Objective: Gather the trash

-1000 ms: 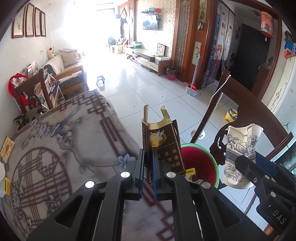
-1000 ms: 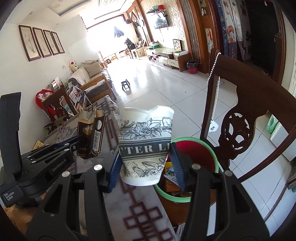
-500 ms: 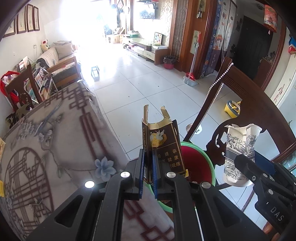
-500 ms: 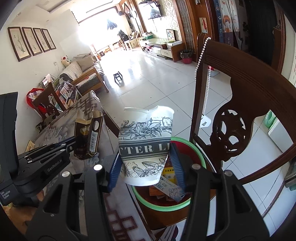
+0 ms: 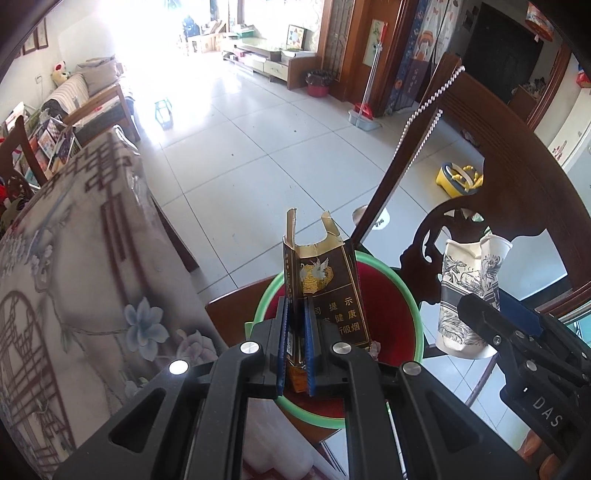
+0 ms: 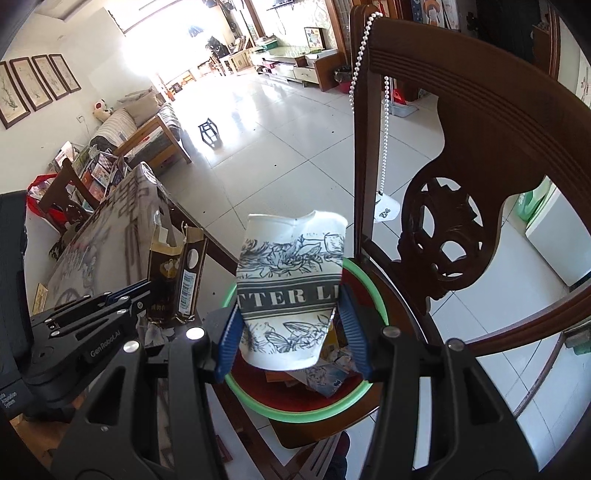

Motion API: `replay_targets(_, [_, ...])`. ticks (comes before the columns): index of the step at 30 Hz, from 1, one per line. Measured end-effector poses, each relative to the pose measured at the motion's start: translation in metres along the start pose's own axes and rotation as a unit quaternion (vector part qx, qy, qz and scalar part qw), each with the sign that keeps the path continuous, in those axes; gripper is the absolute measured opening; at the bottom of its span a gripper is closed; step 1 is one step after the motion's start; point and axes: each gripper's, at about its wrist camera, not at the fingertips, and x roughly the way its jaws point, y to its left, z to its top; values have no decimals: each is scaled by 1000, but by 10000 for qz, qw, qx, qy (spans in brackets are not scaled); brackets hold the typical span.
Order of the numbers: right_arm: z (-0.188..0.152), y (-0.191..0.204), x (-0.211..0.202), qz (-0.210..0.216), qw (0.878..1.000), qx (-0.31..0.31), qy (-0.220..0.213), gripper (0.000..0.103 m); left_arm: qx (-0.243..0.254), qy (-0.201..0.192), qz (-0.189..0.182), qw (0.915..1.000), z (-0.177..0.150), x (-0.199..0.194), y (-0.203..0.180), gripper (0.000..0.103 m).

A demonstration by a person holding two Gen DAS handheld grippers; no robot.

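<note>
Both fingers (image 5: 295,354) (image 6: 291,332) grip trash above the red bin (image 6: 295,410)

green-rimmed red bin (image 6: 258,404), floral black-and-white cup (image 6: 290,291).

Daylight floods in from the far windows (image 5: 173,22), blowing out white and glaring off the floor tiles (image 5: 236,122); fisheye edges bend and darken.

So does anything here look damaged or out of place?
Yes: the paper cup in the right gripper is crushed, and the cigarette pack in the left gripper is torn open. The bin sits on a chair seat.
</note>
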Motion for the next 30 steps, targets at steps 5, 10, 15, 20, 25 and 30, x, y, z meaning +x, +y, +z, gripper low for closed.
replay_targets(5, [1, -5, 8, -77, 9999, 29, 87, 49, -4, 105, -98, 9999, 0, 11, -5, 9])
replay_targets(10, [-1, -7, 12, -152, 9997, 122, 172, 67, 36, -75, 43, 10000, -1, 3, -5, 63])
replay_targets(15, [-1, 3, -4, -164, 9998, 59, 15, 67, 169, -334, 168, 9992, -1, -22, 1, 71])
replay_targets(20, [-4, 33, -43, -174, 9988, -192, -412, 72, 112, -870, 384, 9954, -7, -67, 21, 81])
replay_targets(25, [-19, 71, -83, -152, 9952, -288, -924, 89, -41, -1472, 581, 9874, -21, -121, 51, 89])
replay_targets(30, [-45, 121, -110, -98, 9914, -280, -1276, 98, -269, -1912, 814, 9778, -51, -175, 98, 95])
